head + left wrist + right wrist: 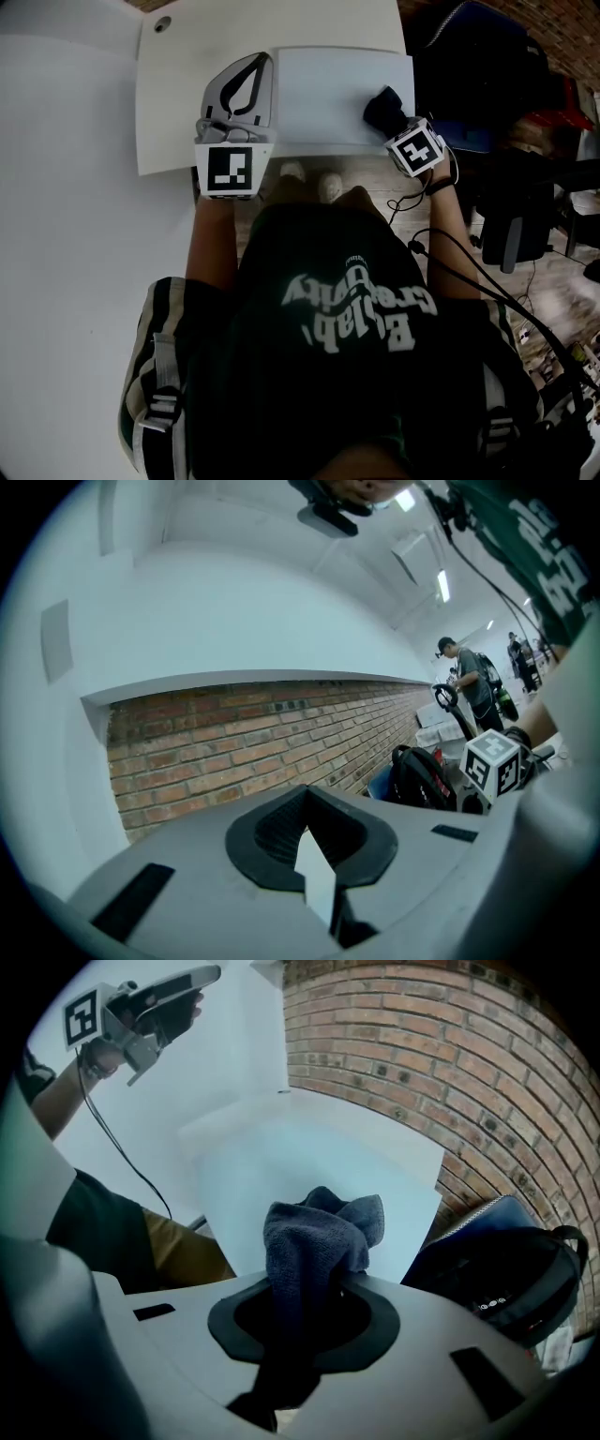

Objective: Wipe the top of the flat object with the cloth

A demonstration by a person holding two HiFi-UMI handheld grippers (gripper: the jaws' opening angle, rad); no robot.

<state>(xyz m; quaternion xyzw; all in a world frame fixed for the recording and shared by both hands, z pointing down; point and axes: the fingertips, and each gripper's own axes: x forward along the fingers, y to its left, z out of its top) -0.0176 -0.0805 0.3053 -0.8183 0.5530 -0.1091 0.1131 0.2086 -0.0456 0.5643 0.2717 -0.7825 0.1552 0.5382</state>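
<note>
The flat object, a white panel [328, 94], lies on the white desk [178, 103] and shows pale under my right gripper [319, 1162]. My right gripper [386, 111] [309, 1274] is shut on a dark blue-grey cloth [319, 1227], bunched over the panel's right edge [382, 105]. I cannot tell whether the cloth touches the panel. My left gripper [263, 62] hovers by the panel's left edge, lifted off the desk and aimed at the wall. Its jaws [319, 878] are together, with only a thin white sliver showing between them.
A brick wall [244, 747] runs behind the desk. A dark backpack [511, 1274] [469, 66] sits right of the panel, with an office chair [511, 234] and cables nearby. The desk has a cable hole [163, 23]. People stand far off [467, 682].
</note>
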